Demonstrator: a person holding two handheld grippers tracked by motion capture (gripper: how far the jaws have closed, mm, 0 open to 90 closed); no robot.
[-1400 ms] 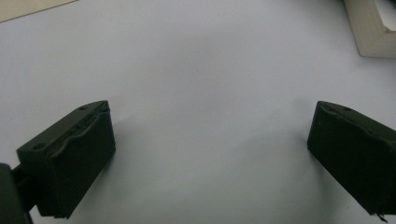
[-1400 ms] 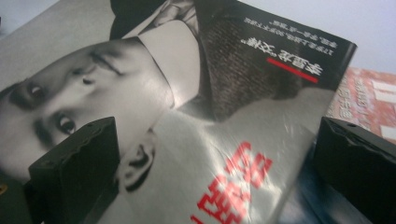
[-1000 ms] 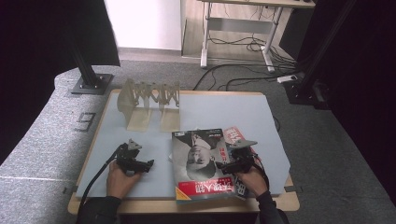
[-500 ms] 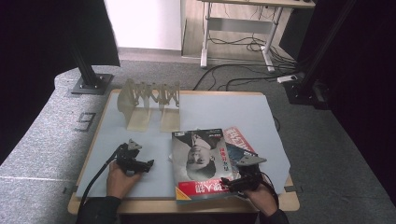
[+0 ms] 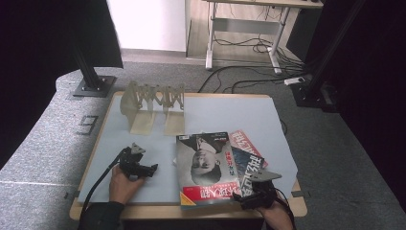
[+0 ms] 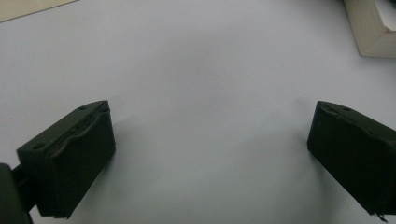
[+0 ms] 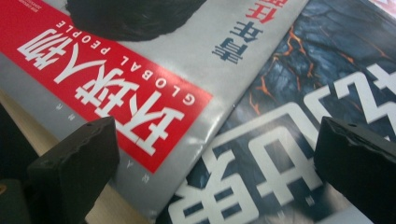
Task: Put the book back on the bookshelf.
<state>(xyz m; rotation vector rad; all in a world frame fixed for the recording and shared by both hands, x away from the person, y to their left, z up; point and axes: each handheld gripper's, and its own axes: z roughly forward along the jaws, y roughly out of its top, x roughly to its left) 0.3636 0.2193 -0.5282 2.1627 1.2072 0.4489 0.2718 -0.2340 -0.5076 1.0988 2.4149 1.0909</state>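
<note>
Three magazines are fanned on the table [image 5: 239, 112], in front of and to the right of the rack [image 5: 153, 103]: the red-banded magazine [image 5: 203, 165] is laid partly over the dark magazine [image 5: 246, 170], with a third [image 5: 245, 142] tucked beneath. The right gripper [image 5: 253, 191] is held at the near right corner of that pile, jaws spread wide above the overlap of the red-banded and dark covers. The left gripper [image 5: 139, 165] is rested on bare table left of the pile, jaws likewise spread, nothing between them.

Overlapping magazines [image 5: 218, 167] lie flat (red-banded one topmost) near table edge.
</note>
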